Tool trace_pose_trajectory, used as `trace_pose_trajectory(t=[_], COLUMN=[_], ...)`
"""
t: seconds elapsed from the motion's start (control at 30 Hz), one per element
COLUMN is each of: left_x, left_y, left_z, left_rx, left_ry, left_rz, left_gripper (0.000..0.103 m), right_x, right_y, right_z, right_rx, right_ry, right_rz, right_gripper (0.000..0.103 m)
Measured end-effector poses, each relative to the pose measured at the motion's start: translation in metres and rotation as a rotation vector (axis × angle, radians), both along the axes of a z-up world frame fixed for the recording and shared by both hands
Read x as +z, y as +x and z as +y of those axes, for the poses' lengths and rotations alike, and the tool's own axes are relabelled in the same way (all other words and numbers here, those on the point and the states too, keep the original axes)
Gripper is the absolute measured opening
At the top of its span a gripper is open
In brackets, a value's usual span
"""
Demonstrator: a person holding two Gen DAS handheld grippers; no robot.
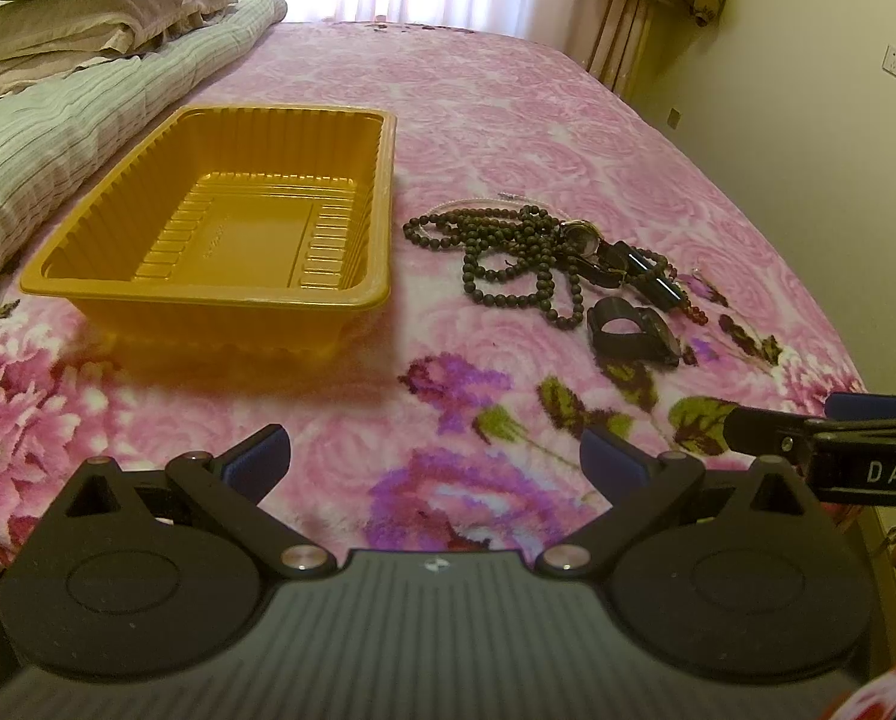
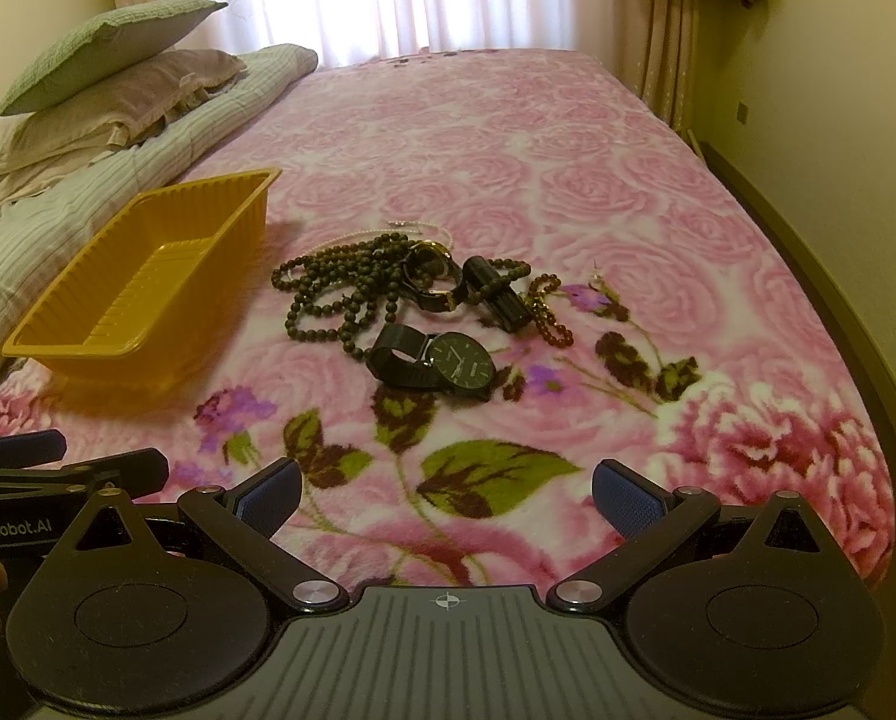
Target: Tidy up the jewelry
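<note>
Tray (image 2: 141,276) on blanket (image 2: 568,168), left of bead necklace (image 2: 339,294); watch (image 2: 441,360) before the beads.

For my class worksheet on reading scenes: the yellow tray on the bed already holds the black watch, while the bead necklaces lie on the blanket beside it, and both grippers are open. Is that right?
Not quite. The yellow tray is empty, as the left wrist view shows. The black watch lies on the blanket nearest the camera, in front of the bead necklaces, as the right wrist view shows. The left gripper and the right gripper are both open.

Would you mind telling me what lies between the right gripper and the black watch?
Only bare floral blanket, seen in the right wrist view; the open right gripper has a clear stretch to the black watch.
</note>
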State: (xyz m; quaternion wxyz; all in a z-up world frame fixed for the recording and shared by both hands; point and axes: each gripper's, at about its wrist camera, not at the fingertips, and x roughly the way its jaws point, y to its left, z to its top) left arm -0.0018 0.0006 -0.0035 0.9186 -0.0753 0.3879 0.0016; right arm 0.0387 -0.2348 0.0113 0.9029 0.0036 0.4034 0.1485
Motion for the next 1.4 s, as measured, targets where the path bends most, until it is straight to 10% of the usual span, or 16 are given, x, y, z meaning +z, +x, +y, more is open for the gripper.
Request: trace_pose_trajectory(t=[1.4], left_x=[-0.0020], left_y=[-0.0006], left_z=[-0.0025], left_rx=[-0.001], left_ry=[-0.011], left_rz=[0.008], left_gripper=[0.102], right_x=[-0.0012], right_y=[0.0001], right_z=[0.0012], right_rx=[0.000], right_ry=[0.003], right_rz=[0.000], right_gripper=[0.103])
